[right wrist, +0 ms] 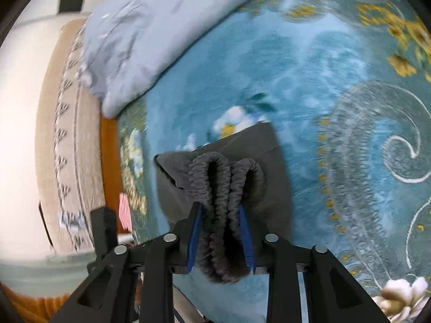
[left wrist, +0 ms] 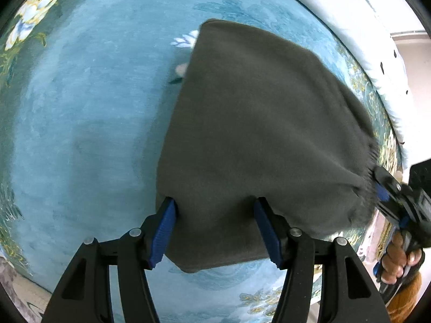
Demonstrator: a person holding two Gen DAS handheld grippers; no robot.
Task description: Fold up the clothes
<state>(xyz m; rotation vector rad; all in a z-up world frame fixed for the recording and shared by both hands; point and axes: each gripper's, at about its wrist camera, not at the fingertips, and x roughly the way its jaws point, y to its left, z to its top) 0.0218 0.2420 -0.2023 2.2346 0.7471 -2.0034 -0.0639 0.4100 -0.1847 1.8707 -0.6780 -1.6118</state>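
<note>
A dark grey folded garment [left wrist: 258,134] lies on the teal flowered bedspread [left wrist: 80,107]. My left gripper [left wrist: 215,215] is open, its blue pads on either side of the garment's near edge, not pinching it. My right gripper [right wrist: 219,231] is shut on the garment's bunched elastic waistband [right wrist: 223,188] and holds it above the bed. In the left wrist view the right gripper [left wrist: 377,185] grips the garment's right corner. The rest of the garment [right wrist: 242,161] hangs down behind the waistband.
A pale blue pillow [right wrist: 140,32] lies at the head of the bed, also showing in the left wrist view [left wrist: 350,13]. A beige padded headboard [right wrist: 67,134] and an orange wooden bed frame [right wrist: 107,161] are on the left. The bedspread [right wrist: 336,107] stretches to the right.
</note>
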